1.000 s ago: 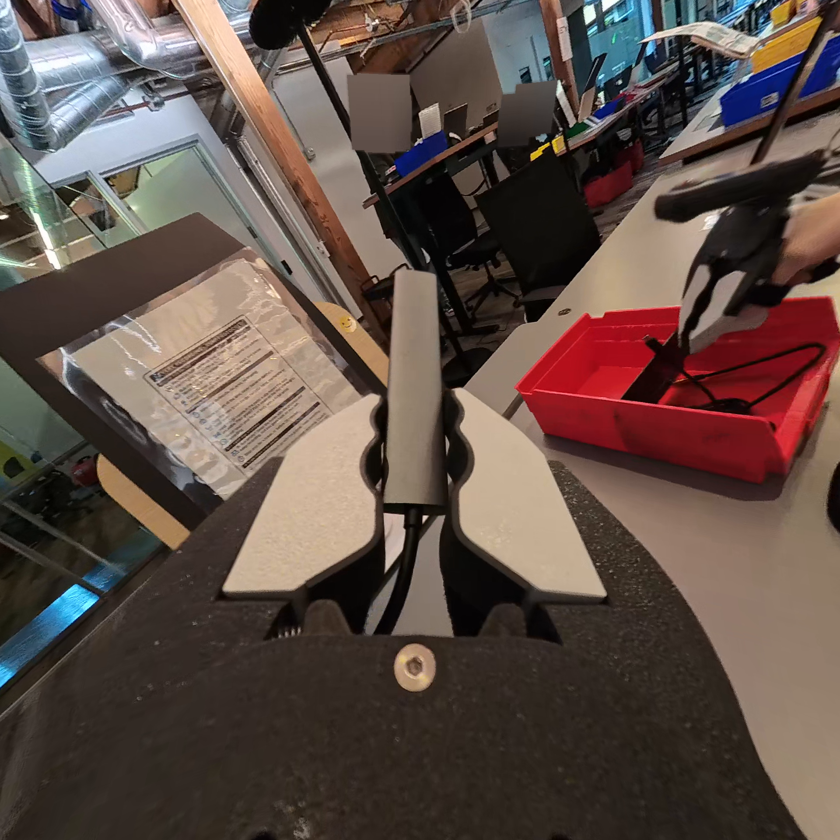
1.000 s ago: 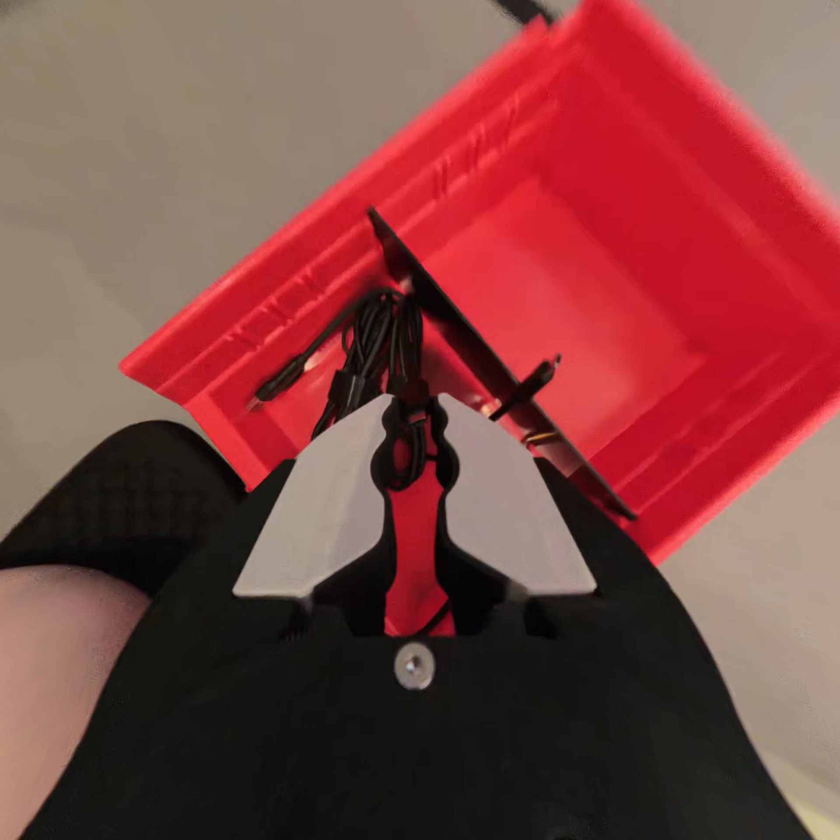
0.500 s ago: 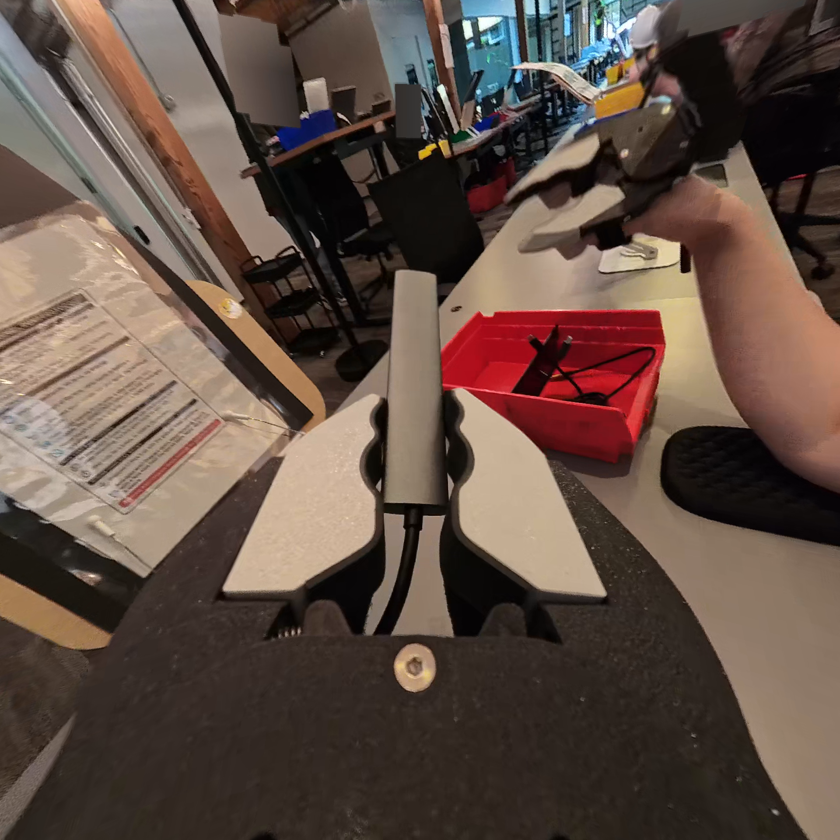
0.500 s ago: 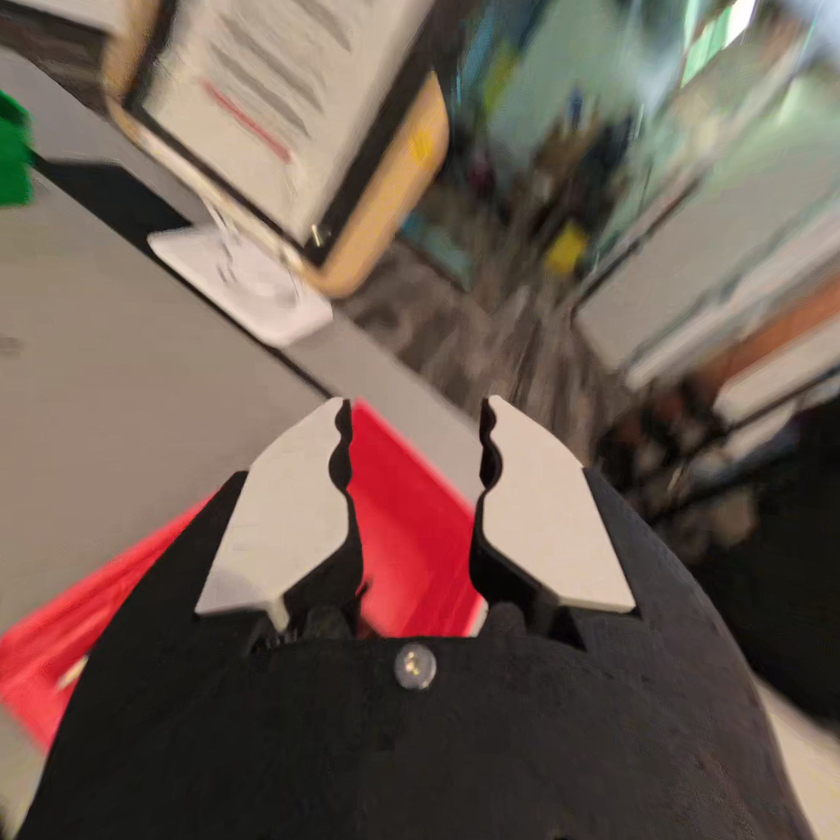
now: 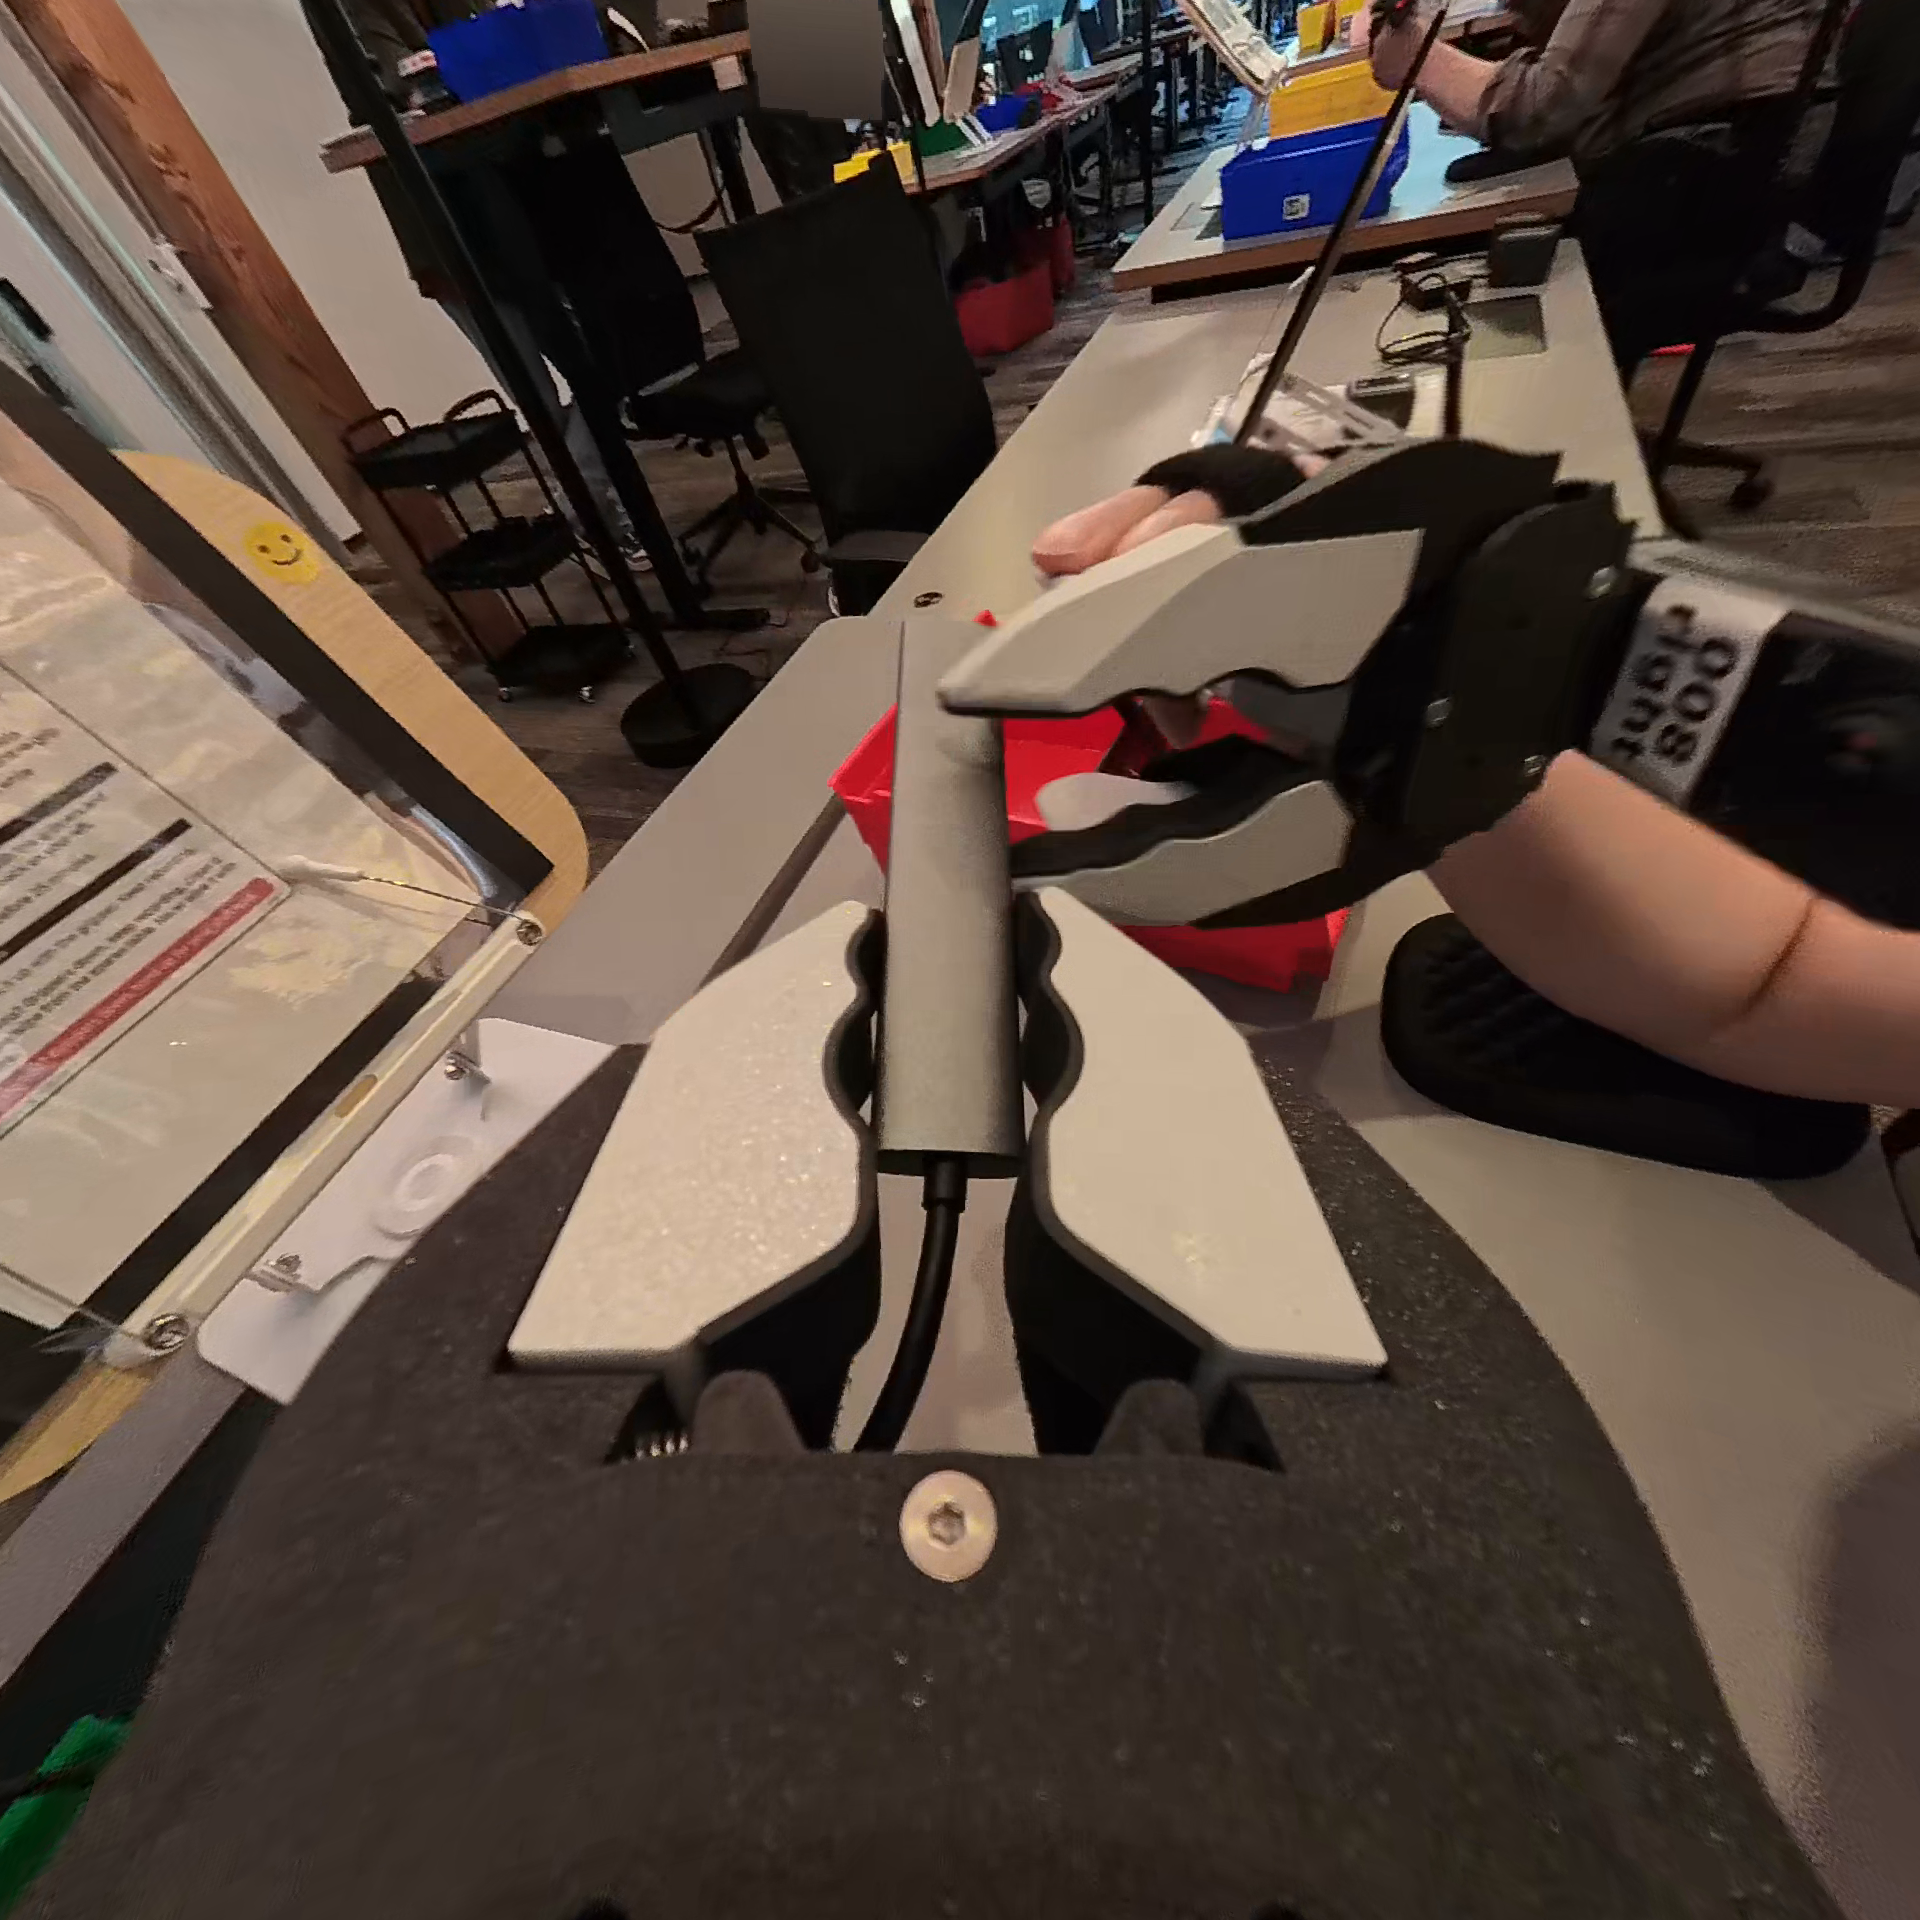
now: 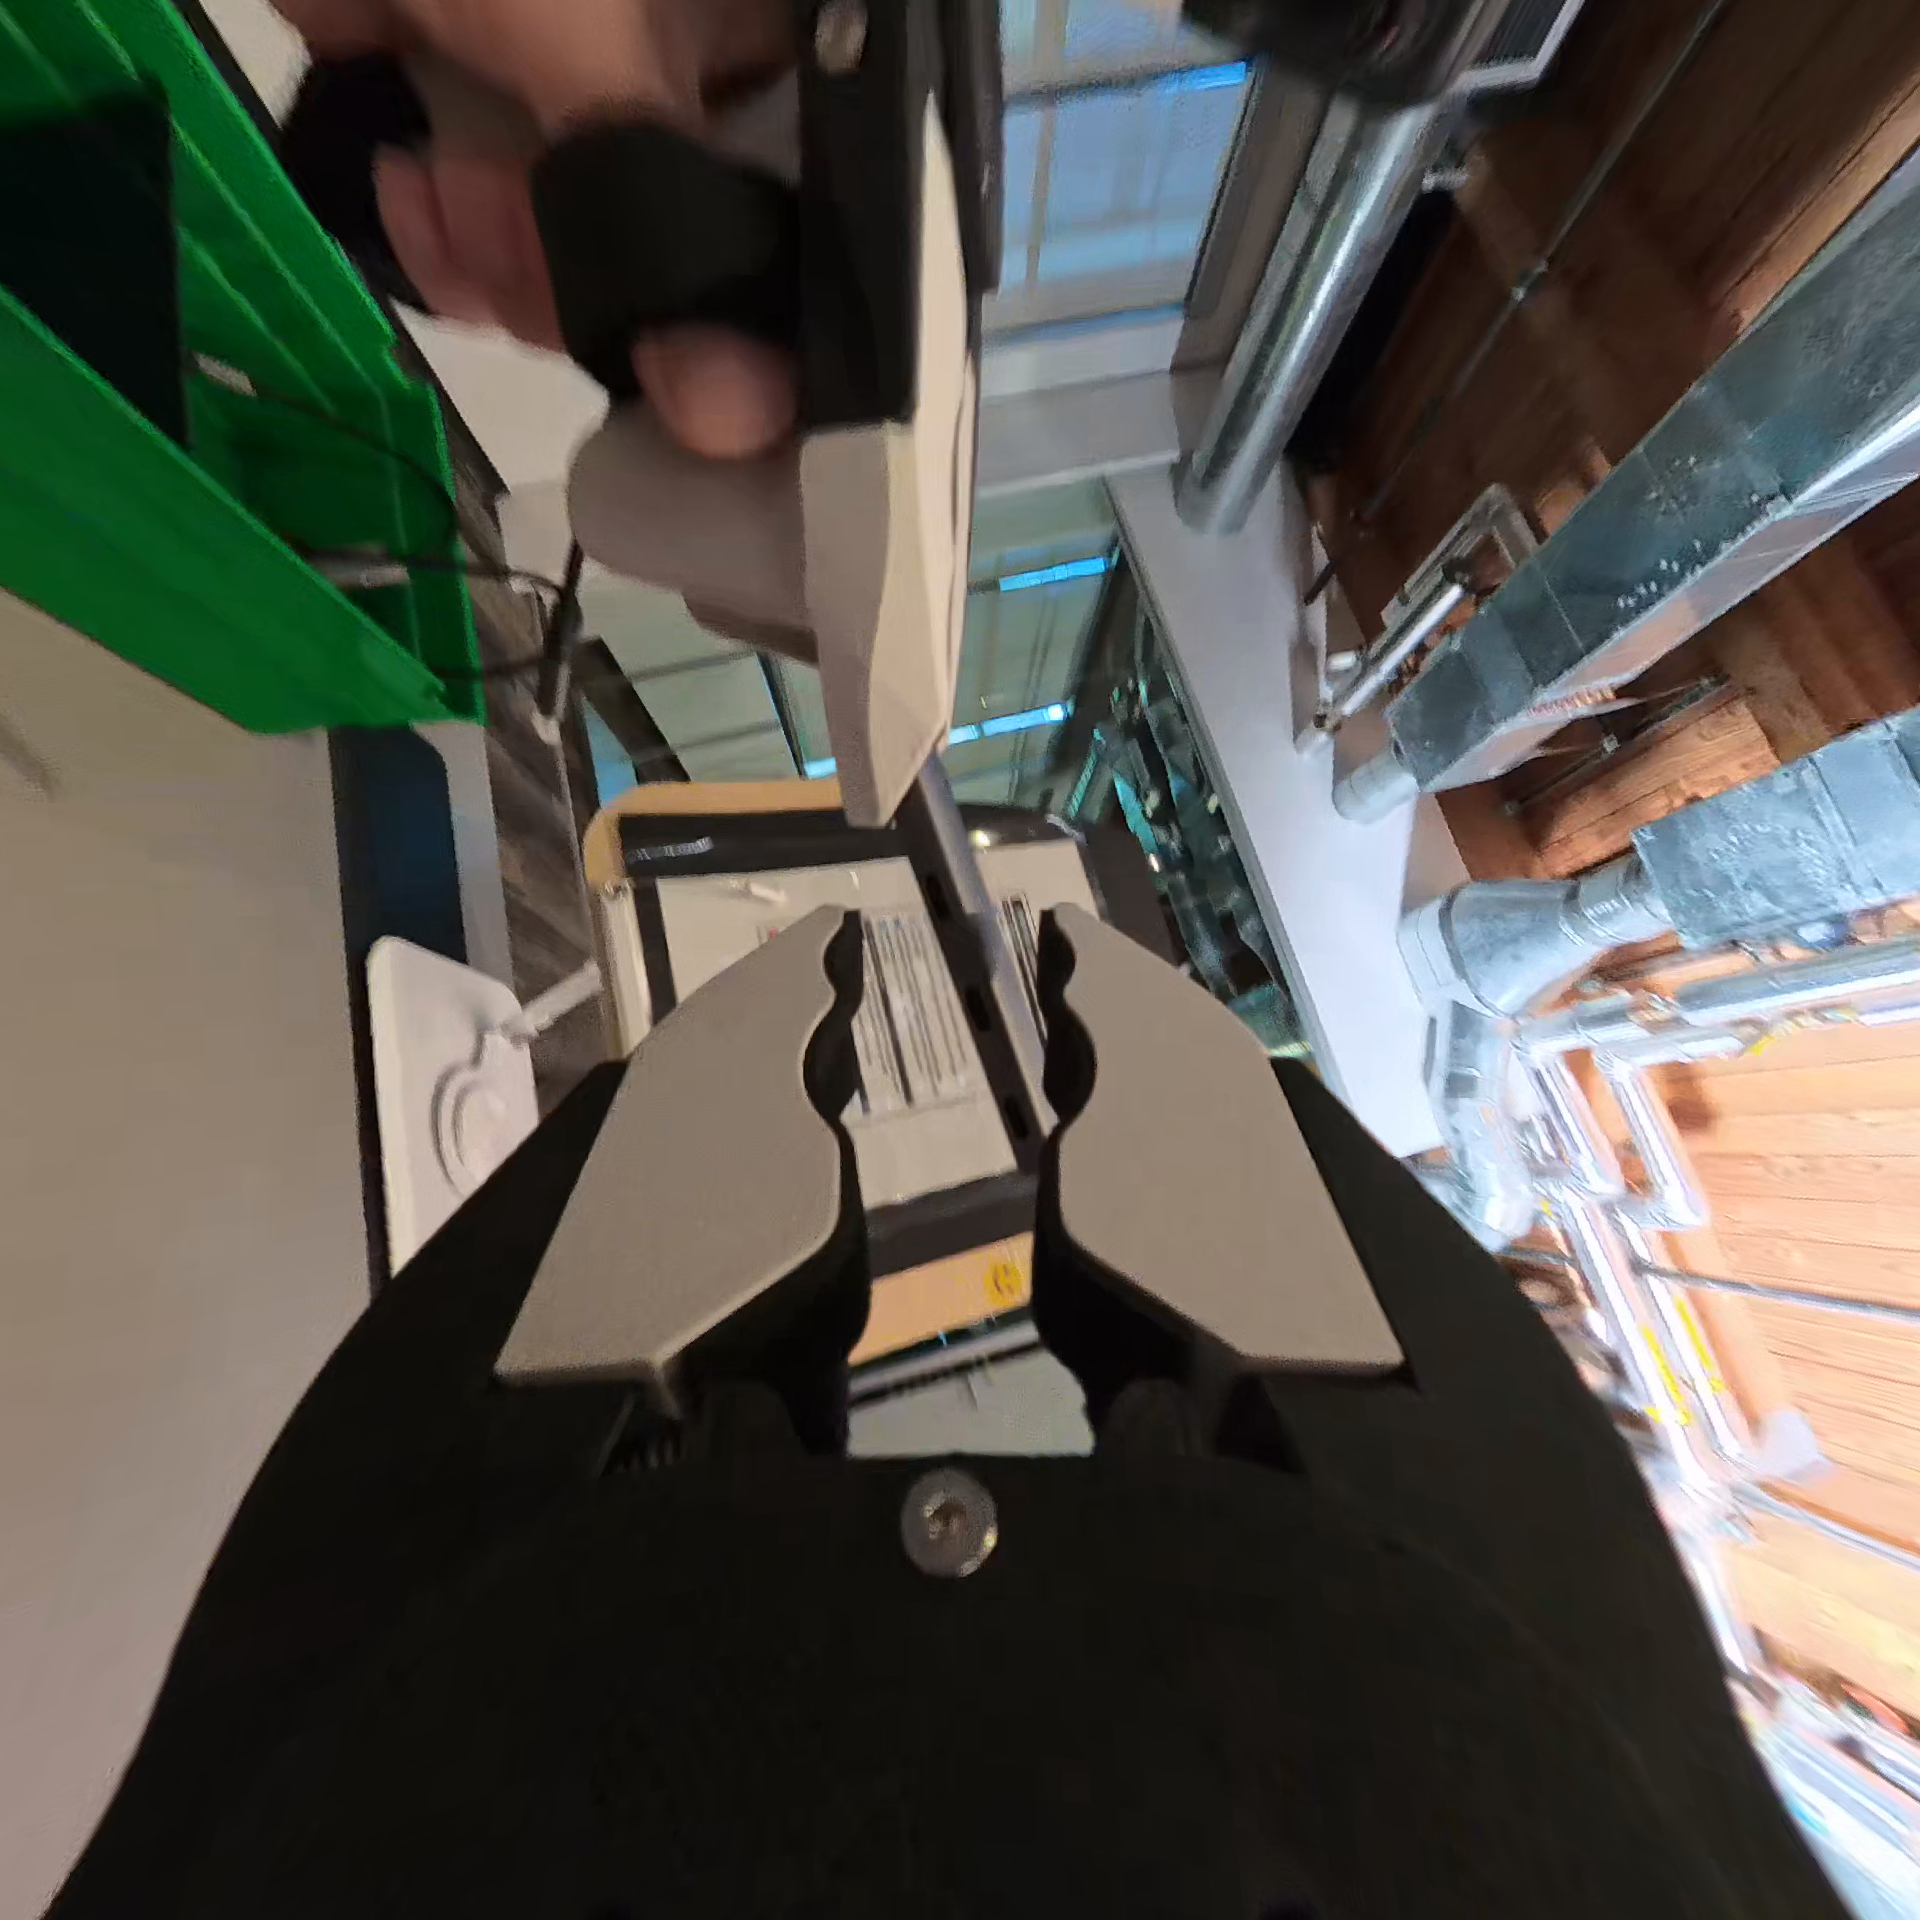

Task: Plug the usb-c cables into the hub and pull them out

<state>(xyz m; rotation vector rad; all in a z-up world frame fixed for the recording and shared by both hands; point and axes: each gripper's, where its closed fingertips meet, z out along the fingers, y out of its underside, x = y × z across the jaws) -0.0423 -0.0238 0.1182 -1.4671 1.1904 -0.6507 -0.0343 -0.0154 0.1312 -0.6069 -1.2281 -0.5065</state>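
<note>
My left gripper [image 5: 948, 914] is shut on a dark grey hub [image 5: 945, 997] and holds it above the table, pointing away from me, with its black cable [image 5: 925, 1299] trailing back between the fingers. My right gripper [image 5: 987, 779] is open and empty, with one finger above and one below the hub's far end. In the right wrist view the right gripper [image 6: 945, 920] is open, and the hub [image 6: 982, 997] runs between its tips with its port side showing. A left gripper finger [image 6: 894, 582] shows above. The red bin [image 5: 862, 779] lies behind; the usb-c cables are hidden.
A framed sign board [image 5: 208, 935] on a white base [image 5: 416, 1174] stands at the left table edge. A black padded rest [image 5: 1610, 1081] lies under the person's right forearm. A green bin [image 6: 208, 468] is at the near left. Other desks and chairs stand farther off. Left and right tips are no more than a few centimetres apart.
My right gripper let go of the cables in the red bin, opened, rose and came across to the hub's far end. My left gripper kept its hold on the hub and tilted down.
</note>
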